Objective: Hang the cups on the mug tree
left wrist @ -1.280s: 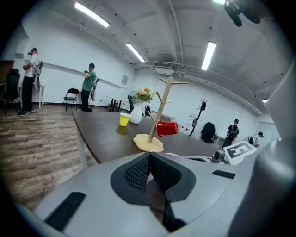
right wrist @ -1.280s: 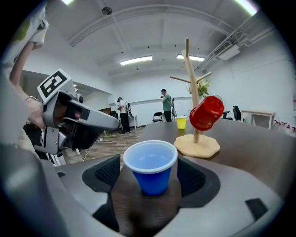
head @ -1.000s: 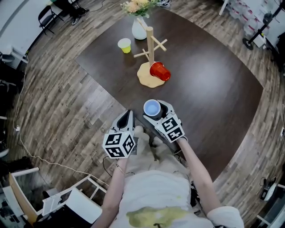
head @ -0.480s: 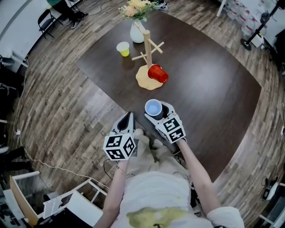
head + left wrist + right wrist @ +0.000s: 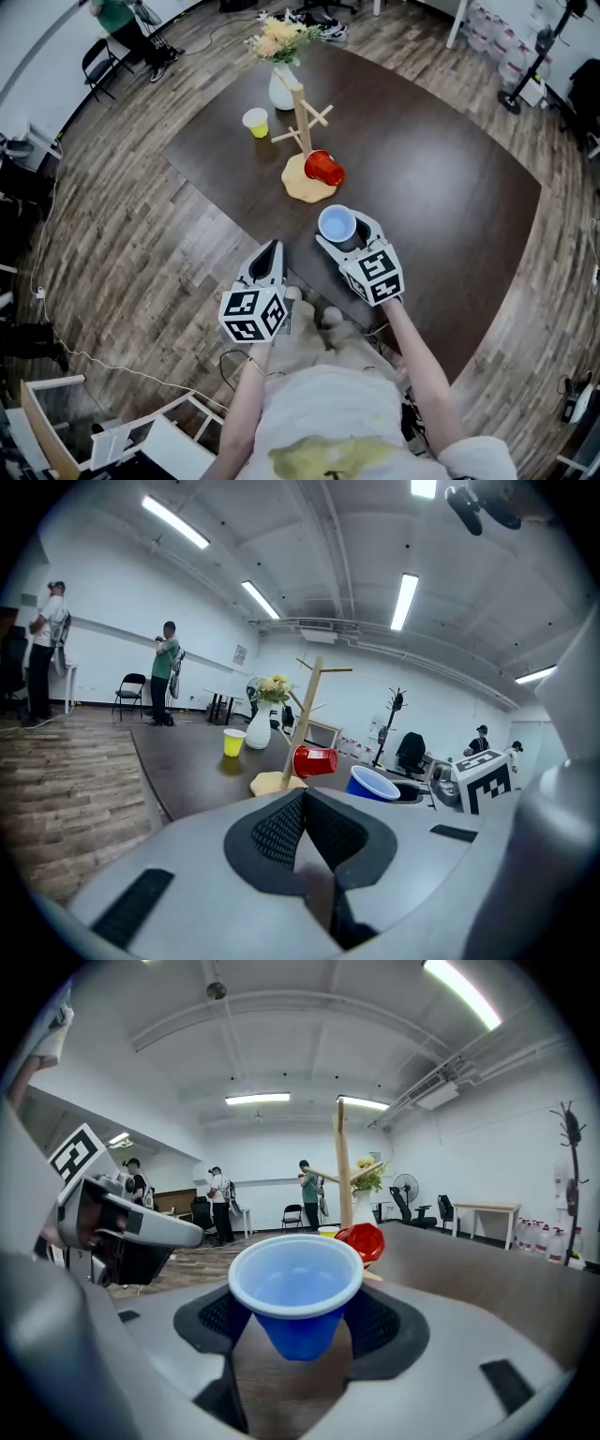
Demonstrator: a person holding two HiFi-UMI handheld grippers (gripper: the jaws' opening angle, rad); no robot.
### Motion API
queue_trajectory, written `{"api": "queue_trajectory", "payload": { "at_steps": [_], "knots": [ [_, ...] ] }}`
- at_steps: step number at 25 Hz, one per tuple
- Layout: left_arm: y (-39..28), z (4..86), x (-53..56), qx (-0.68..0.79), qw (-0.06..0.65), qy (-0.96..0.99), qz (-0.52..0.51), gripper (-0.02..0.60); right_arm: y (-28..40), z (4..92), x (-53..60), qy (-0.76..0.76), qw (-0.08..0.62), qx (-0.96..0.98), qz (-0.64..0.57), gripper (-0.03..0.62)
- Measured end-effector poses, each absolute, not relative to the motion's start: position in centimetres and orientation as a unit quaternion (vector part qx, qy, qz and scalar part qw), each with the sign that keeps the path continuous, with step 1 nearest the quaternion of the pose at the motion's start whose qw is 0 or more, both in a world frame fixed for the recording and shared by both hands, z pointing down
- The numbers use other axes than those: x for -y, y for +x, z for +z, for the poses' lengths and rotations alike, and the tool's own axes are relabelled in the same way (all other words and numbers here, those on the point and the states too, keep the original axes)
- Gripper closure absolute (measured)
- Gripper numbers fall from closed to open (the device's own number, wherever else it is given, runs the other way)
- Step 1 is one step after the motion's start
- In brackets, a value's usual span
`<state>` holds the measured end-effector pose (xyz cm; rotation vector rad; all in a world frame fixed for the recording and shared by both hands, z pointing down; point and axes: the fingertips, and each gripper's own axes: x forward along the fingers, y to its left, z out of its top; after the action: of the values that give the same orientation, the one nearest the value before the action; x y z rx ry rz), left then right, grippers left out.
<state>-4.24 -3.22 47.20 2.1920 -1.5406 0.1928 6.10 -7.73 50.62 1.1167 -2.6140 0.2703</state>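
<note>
Risen nearer the wooden mug tree [image 5: 302, 117], the right gripper [image 5: 343, 231] is clasping the blue plastic cup [image 5: 337, 223] with just-closing fingers [image 5: 386, 1318]; next: inverting it onto the tree.

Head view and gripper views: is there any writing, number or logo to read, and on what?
No words or numbers can be read anywhere.
Marker cube on the left gripper: black-and-white squares, no letters.
Marker cube on the right gripper, whose jaws have just been closing on the blue cup: the same.
Wall notice: too small to read.
Blue cup, red cup, yellow cup: no print.
</note>
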Motion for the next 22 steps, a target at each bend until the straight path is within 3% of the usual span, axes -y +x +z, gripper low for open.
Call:
{"api": "queue_trajectory", "payload": {
  "at_steps": [22],
  "knots": [
    [-2.7, 41.8, 6.6, 0.514, 0.198, 0.833, 0.049, 0.558, 11.0, 43.2, 13.5, 0.475, 0.148, 0.867, 0.014, 0.283]
  ]
}}
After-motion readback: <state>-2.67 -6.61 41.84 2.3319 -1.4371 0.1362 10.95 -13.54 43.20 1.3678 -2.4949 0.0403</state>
